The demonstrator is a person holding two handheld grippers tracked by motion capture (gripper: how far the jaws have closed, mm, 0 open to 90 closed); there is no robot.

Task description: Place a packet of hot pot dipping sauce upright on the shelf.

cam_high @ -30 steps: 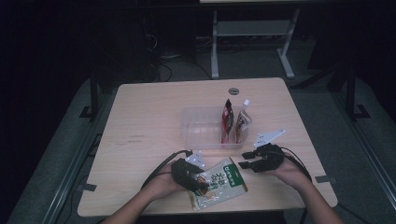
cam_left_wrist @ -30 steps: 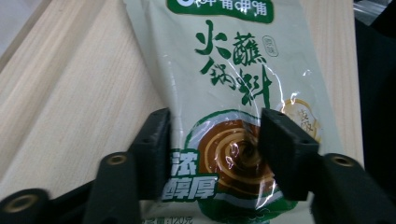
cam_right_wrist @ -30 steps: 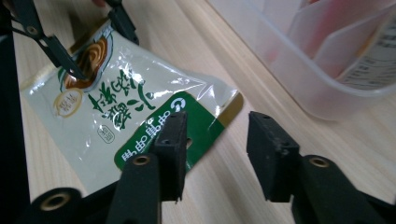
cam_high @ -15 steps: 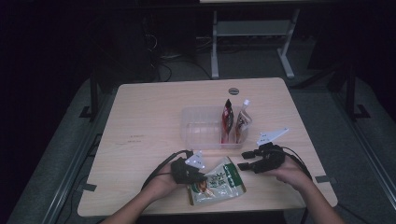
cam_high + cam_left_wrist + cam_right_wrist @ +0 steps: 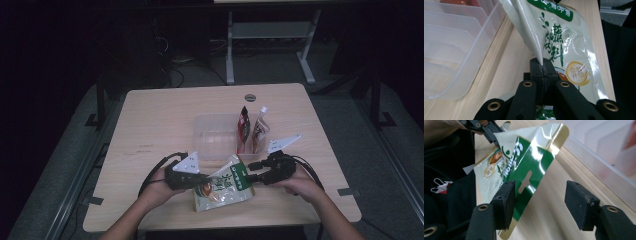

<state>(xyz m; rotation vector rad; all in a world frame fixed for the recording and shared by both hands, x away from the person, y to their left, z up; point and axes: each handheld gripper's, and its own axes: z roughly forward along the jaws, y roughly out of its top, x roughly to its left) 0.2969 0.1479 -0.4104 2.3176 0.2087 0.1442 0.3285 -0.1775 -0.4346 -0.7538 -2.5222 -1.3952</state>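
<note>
- Holding the green pouch point(image 5: 223, 185) up by one edge is the left gripper point(image 5: 187, 176). Its jaws are pressed tight together on the thin side seam, as the left gripper view shows.
- The pouch point(image 5: 559, 37) sits just in front of the clear bin point(image 5: 215, 137), on the side nearest the person. It is partly lifted off the table point(image 5: 150, 115) and tilted.
- The right gripper point(image 5: 260, 174) is at the pouch's green top end, the end closest to the bin. Its jaws are wide apart and hold nothing.
- In the right gripper view, one black pad point(image 5: 504, 203) is close against the pouch's top point(image 5: 529, 167), near the hang hole. The other pad point(image 5: 579, 203) is well off to the side, over bare wood.
- Inside the bin, at its far right end, stand a red pack point(image 5: 243, 127) and a pale pack point(image 5: 260, 129).
- What could go wrong, I think:
- The left grip is only on a thin seam. The pouch looks slick, so it could slip out and flop down.
- If the right gripper closes now, it may catch only the tip of the top edge, or miss it. The pouch is bent and angled there.
- If both pull in different ways, the pouch could twist or crumple.
- The bin wall is close by. A quick swing could bump it and knock over the packs.
</note>
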